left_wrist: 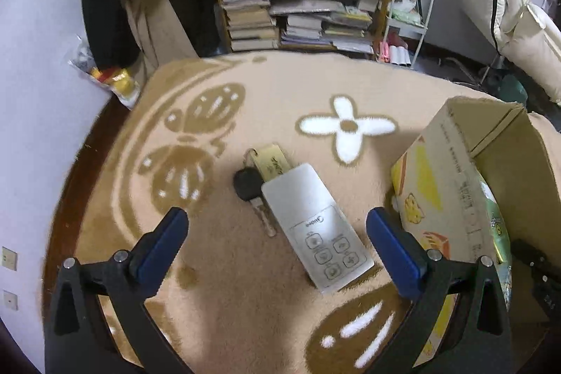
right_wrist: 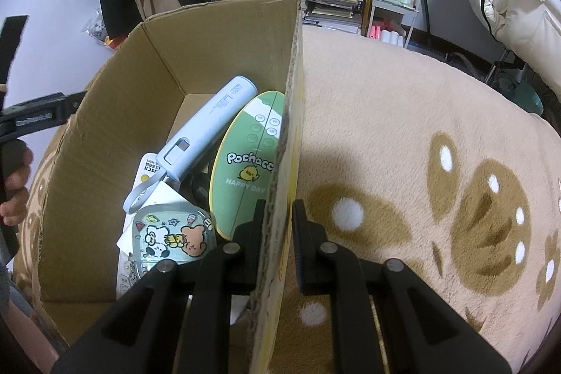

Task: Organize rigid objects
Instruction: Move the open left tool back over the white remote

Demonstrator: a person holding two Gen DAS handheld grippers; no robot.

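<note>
Left gripper [left_wrist: 277, 233] gapes wide over the white flat plastic remote control [left_wrist: 315, 228], while the right gripper [right_wrist: 277, 209] pinches the wall of the brown cardboard box [right_wrist: 196, 58].

The remote lies on the beige patterned fleece blanket [left_wrist: 245, 304], well in from its edges and just left of the box, its far end resting on a bunch of keys with a black-headed key and a brass tag [left_wrist: 261, 170]. It looks light, stiff and smooth, so likely slippery; gripping across its narrow width near the middle should hold best. The left gripper tilts down toward it, blue fingers [left_wrist: 164, 240] well apart. The right gripper, one finger inside and one outside the wall, steadies the box, which already holds a pale blue cylindrical power bank [right_wrist: 207, 135] and a green oval board [right_wrist: 245, 163].
</note>
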